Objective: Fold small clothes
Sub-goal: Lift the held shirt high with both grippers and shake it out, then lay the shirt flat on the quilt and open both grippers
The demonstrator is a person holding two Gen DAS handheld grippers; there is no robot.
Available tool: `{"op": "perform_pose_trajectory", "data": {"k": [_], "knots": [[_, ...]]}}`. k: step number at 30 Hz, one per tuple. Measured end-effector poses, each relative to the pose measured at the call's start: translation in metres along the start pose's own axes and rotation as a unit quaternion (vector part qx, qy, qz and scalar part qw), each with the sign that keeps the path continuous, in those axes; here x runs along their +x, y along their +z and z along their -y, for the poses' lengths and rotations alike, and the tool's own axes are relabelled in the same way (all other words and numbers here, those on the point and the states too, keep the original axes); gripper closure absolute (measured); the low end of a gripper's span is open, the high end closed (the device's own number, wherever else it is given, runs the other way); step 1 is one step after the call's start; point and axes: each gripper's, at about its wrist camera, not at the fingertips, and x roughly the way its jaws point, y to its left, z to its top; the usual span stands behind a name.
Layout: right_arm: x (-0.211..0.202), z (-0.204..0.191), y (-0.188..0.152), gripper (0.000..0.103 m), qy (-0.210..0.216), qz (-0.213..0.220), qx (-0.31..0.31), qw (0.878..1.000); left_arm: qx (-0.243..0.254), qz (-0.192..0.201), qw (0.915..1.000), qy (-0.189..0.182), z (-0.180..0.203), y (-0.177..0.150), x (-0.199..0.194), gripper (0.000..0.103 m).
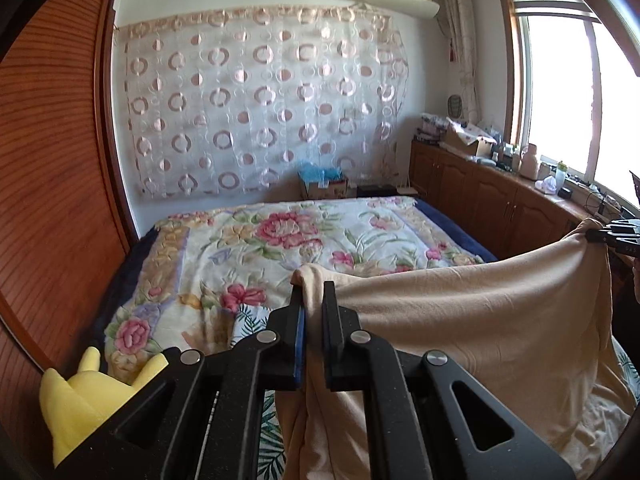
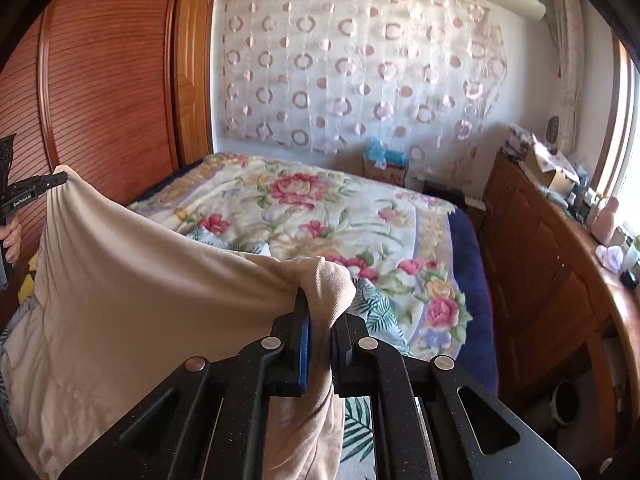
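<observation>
A beige garment hangs stretched between my two grippers above the near end of the bed. My left gripper is shut on one corner of it, the cloth bunched between the black fingers and trailing down. My right gripper is shut on the other corner of the beige garment. In the left wrist view the right gripper shows at the far right edge, pinching the cloth's raised corner. In the right wrist view the left gripper shows at the far left, held by a hand.
A bed with a floral quilt lies ahead, a leaf-print sheet at its near end. A yellow plush toy lies low left. Wooden wardrobe stands on the left, a cluttered wooden cabinet under the window on the right.
</observation>
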Motion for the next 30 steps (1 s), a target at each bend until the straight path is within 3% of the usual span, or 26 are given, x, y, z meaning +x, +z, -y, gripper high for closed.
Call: {"op": "perform_pose_trajectory", "data": {"k": [11, 16, 19, 20, 23, 30], "knots": [[0.040, -0.002, 0.007, 0.095, -0.001, -0.062, 0.020, 0.998, -0.007, -0.072, 0.9971, -0.022, -0.011, -0.020, 0.065, 0.092], [0.036, -0.012, 0.011, 0.083, -0.008, -0.066, 0.029, 0.997, 0.003, -0.069, 0.9974, -0.019, -0.009, -0.017, 0.048, 0.045], [0.022, -0.018, 0.010, 0.063, -0.014, -0.060, 0.031, 0.998, 0.001, -0.074, 0.9968, -0.031, -0.007, -0.020, 0.033, 0.025], [0.014, -0.019, 0.010, 0.054, -0.015, -0.060, 0.033, 0.998, 0.001, -0.074, 0.9967, -0.033, -0.006, -0.022, 0.026, 0.025], [-0.006, -0.023, -0.001, 0.051, -0.016, -0.053, 0.040, 0.998, 0.008, -0.082, 0.9959, -0.036, 0.001, -0.030, 0.008, 0.025], [-0.062, -0.036, -0.043, 0.050, -0.007, -0.064, 0.071, 0.995, 0.008, -0.135, 0.9893, -0.055, 0.018, -0.074, -0.017, 0.025]]}}
